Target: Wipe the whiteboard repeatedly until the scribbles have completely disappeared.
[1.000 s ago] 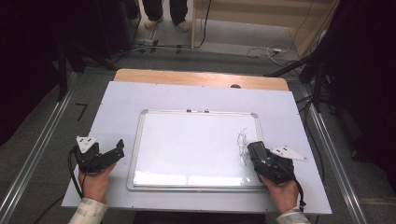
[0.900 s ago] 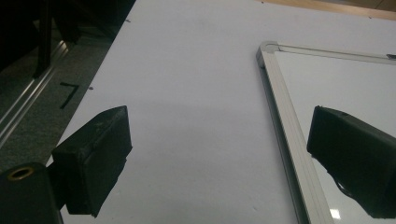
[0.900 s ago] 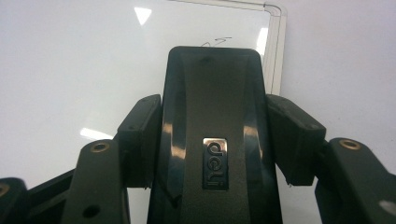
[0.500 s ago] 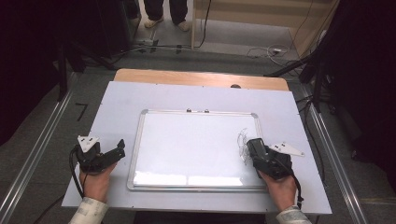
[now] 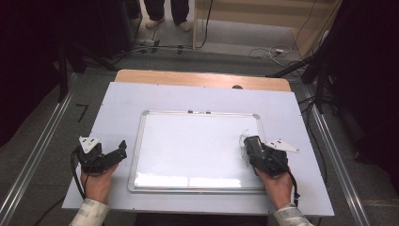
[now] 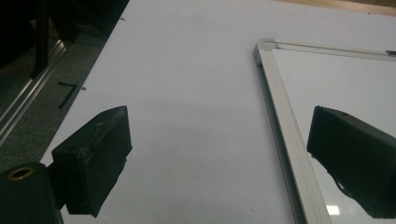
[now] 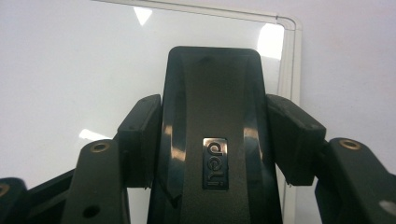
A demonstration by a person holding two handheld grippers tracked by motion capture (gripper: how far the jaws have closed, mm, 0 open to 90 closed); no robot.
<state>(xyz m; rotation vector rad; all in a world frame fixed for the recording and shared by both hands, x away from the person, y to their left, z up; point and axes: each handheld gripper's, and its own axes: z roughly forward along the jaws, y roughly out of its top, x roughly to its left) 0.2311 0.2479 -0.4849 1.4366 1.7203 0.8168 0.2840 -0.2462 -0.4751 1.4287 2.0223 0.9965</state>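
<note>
High view: one whiteboard (image 5: pixel 197 146) lies centre frame on one white table (image 5: pixel 117 99), with some scribble marks (image 5: pixel 243 141) at its right edge. I hold two grippers. My left gripper (image 5: pixel 121 151), lower left, sits just beside the board's left frame, jaws apart and empty. My right gripper (image 5: pixel 249 147), lower right, is over the board's right side; right gripper view has its jaws clamped on one black eraser (image 7: pixel 212 135).

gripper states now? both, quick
Left gripper: open, holding nothing.
Right gripper: shut on the black whiteboard eraser.
</note>
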